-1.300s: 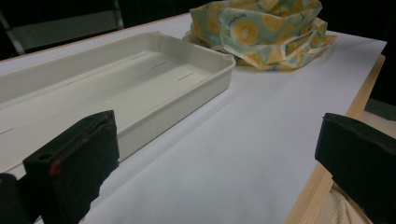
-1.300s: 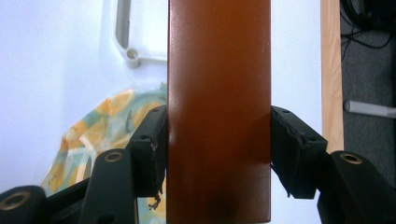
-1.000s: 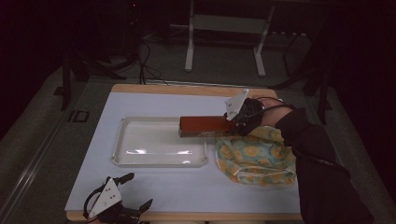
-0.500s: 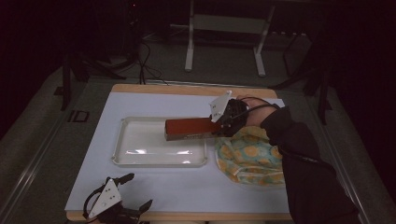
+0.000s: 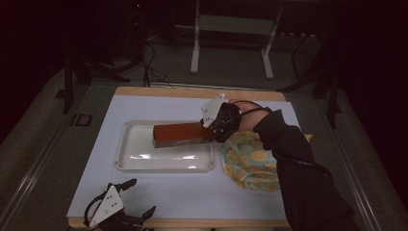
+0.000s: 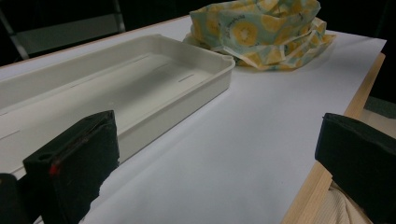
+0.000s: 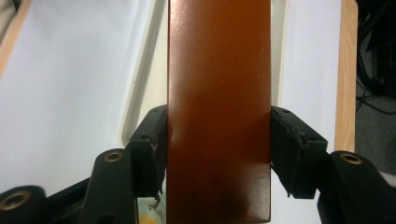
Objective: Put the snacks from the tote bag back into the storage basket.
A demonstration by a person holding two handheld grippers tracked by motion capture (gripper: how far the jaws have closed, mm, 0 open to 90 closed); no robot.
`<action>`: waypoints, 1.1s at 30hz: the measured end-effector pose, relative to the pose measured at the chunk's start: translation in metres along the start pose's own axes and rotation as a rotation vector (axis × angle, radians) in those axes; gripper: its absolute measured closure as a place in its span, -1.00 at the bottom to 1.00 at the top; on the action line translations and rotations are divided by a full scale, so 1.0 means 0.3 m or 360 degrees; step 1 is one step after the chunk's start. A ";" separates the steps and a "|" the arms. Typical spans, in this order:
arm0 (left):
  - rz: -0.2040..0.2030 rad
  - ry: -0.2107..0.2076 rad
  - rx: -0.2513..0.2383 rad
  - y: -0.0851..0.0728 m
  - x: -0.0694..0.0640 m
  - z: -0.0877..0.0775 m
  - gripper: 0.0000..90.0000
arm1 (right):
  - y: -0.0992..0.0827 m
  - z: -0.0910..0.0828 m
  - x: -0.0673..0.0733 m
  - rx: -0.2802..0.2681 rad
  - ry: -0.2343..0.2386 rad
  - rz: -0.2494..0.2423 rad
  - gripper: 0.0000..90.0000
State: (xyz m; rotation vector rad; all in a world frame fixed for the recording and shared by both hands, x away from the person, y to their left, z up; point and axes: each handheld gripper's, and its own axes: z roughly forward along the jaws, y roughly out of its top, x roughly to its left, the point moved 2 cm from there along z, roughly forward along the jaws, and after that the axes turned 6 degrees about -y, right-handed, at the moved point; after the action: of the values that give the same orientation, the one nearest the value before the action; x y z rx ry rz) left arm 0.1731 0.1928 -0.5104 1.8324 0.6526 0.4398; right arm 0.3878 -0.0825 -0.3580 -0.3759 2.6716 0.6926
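A long reddish-brown box [image 5: 180,133] hangs over the right half of the white tray [image 5: 130,159], held level. My right gripper [image 5: 211,132] is shut on its right end. In the right gripper view the box [image 7: 218,107] runs up the middle, with both black pads [image 7: 152,149] pressed on its sides and the tray's rim [image 7: 135,100] below it. My left gripper [image 5: 132,197] rests at the table's front left corner with its jaws wide apart and nothing between them. Past those jaws, the left gripper view takes in the tray [image 6: 140,74] and a yellow patterned cloth [image 6: 261,30].
The crumpled yellow-and-teal cloth [image 5: 250,156] lies just right of the tray, under my right forearm. A white mat [image 5: 159,106] covers the wooden table, whose edge [image 6: 359,98] runs close by my left gripper. Table legs and cables stand on the dark floor behind.
My right gripper has carried the box leftward, from the tray's right edge to over its right half. The left gripper has stayed put.
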 end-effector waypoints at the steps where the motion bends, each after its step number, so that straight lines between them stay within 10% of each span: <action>1: 0.0002 -0.0002 0.0001 0.000 -0.001 0.000 -1.00 | 0.006 0.001 -0.003 -0.0022 0.0003 0.0000 -0.04; 33: 0.0021 -0.0006 0.0007 -0.002 -0.005 0.000 -1.00 | -0.115 0.299 0.017 0.0021 0.0019 0.0215 -0.05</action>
State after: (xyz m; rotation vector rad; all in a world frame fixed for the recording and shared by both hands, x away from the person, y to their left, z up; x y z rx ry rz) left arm 0.1717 0.1921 -0.5109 1.8422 0.6399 0.4437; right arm 0.4190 -0.0669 -0.4478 -0.1981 2.7305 0.7133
